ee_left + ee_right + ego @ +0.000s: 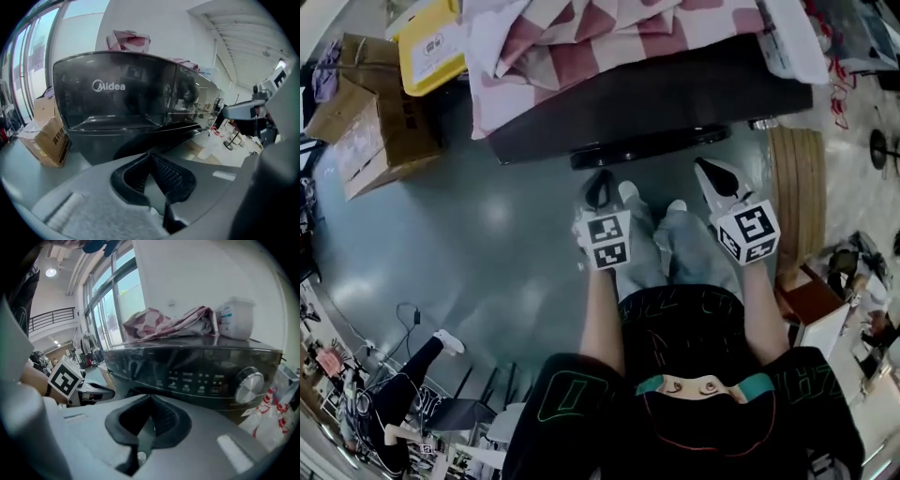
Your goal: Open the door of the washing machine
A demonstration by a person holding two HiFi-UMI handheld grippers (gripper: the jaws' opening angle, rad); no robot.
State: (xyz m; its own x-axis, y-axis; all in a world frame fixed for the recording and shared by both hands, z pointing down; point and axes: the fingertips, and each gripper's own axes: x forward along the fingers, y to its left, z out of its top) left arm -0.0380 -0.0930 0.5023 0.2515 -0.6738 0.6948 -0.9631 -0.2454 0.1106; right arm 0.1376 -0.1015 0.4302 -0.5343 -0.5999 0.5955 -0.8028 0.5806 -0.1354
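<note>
- The left tongs (151, 159) and right tongs (150, 401) are both pinched fully together with nothing between them, hanging just in front of the dark grey front-loading washing machine (675, 94).
- Its round dark door (652, 147) sits low on the front, below both tongs, and looks shut to me.
- I'd use only one: spread it first, drop to the door's rim, hook the edge and pull outward in an arc.
- I can't tell which side it latches on, so check that before committing.
</note>
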